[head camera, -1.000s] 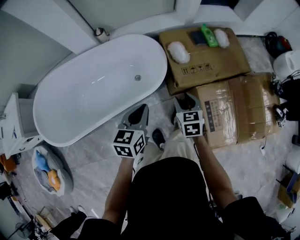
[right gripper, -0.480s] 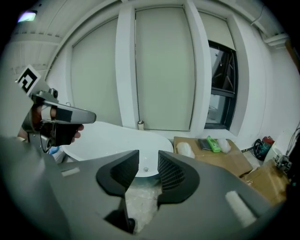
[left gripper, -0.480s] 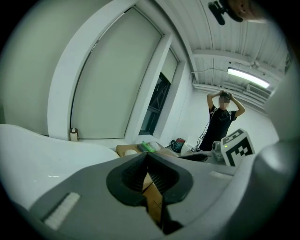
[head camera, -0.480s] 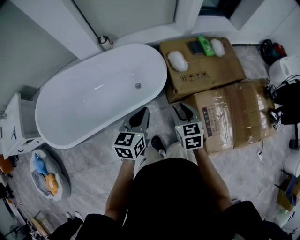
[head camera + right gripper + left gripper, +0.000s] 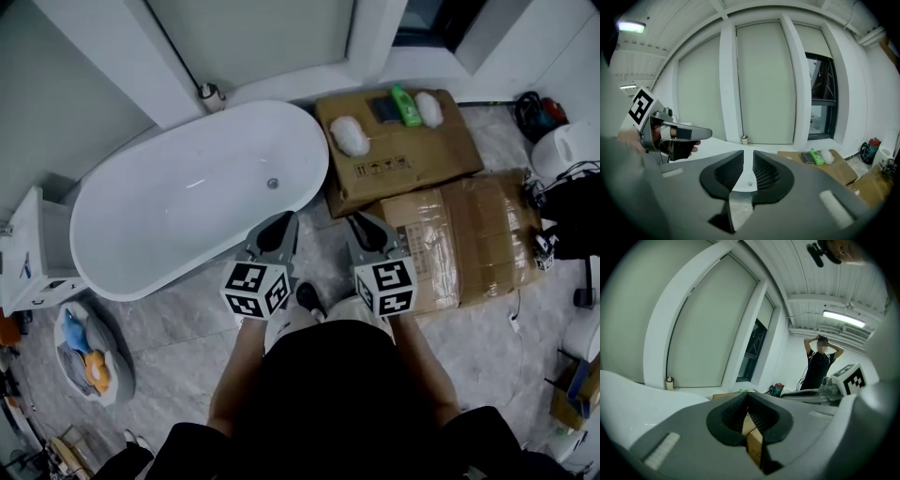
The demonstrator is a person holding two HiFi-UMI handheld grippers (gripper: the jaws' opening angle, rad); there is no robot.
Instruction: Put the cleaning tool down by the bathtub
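The left gripper (image 5: 281, 223) is held closed, empty; the right gripper (image 5: 361, 225) is closing on nothing; the white fluffy cleaning tool (image 5: 350, 136) is judged yet to be fetched.

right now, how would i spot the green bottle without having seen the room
Beside the white bathtub lies a flat cardboard box. Along its far edge sits the green bottle, between a dark pad and a white fluffy lump, the only green thing there.

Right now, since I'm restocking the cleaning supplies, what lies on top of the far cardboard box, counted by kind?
White fluffy pads: 2
Green bottle: 1
Dark flat pack: 1
Total: 4
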